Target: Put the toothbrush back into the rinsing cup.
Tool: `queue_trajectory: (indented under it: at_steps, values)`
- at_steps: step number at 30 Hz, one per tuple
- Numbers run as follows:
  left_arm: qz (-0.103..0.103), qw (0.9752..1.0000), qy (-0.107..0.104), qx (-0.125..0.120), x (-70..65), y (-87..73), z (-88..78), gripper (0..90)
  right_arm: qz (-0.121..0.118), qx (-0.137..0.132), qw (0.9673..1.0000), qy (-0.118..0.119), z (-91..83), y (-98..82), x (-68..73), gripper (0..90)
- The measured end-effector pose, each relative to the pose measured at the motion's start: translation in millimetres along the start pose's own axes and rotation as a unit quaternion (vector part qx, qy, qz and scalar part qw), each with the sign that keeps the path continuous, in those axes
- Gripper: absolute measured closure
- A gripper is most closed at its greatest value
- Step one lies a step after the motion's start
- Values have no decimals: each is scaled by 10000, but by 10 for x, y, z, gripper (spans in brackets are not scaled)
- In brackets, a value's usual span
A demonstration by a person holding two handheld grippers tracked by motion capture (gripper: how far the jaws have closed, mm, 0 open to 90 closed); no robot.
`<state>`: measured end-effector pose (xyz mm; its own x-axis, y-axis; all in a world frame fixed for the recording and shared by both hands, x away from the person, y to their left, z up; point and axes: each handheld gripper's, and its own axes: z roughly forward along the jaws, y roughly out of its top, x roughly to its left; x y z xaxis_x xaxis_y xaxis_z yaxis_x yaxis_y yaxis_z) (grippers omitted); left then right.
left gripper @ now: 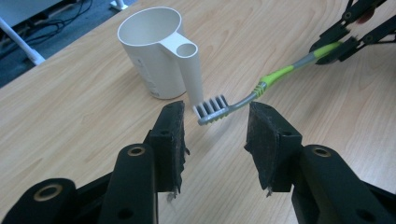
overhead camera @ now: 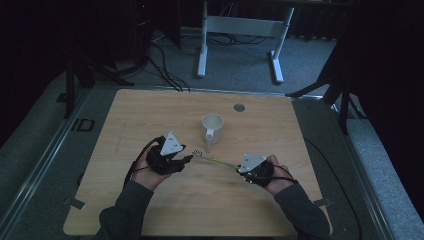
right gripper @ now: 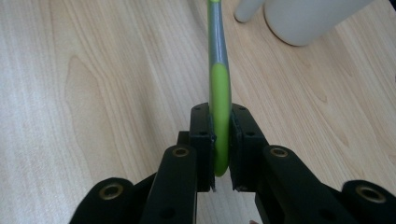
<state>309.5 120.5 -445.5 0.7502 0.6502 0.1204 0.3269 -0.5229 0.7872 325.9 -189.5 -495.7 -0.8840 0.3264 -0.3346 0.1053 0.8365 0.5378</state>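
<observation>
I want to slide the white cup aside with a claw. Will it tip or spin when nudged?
The cup looks like light plastic, so it would probably slide easily on the smooth table. Its side tube sits off-centre, so a push there likely turns it. It is tall and narrows toward its base, so a high nudge might tip it; push low.

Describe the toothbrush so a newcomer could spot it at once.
On the wooden table, just in front of the white cup, the right gripper clamps the toothbrush by its handle. It is the only long thin thing there: grey and lime green, white bristles at the cup end.
</observation>
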Motion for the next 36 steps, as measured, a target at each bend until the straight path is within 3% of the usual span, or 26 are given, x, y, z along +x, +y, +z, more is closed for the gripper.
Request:
queue_trajectory:
  at_steps: [2, 3, 14, 20, 26, 28, 36]
  values:
    - [0, 10000, 0, 0, 0, 0, 0, 563, 28, -11, 10000, -15, 2, -3, 0, 816]
    - [-223, 9996, -162, -48, 54, -20, 0, 560, 61, -56, 9999, -64, 0, -10, -7, 816]
    - [-788, 9962, -252, -267, 135, -53, 21, 560, 365, -241, 9988, -200, -35, -32, -36, 815]
    - [-893, 9952, -248, -299, 146, -62, 31, 559, 477, -339, 9979, -260, -25, -44, -30, 816]
    - [-1172, 9915, -367, -440, 188, -74, 42, 552, 604, -466, 9966, -297, -21, -41, -23, 815]
    - [-1311, 9891, -424, -514, 212, -77, 44, 549, 636, -506, 9962, -309, -24, -37, -21, 815]
    - [-1434, 9869, -455, -584, 212, -69, 61, 548, 789, -659, 9941, -351, -19, -16, -15, 815]
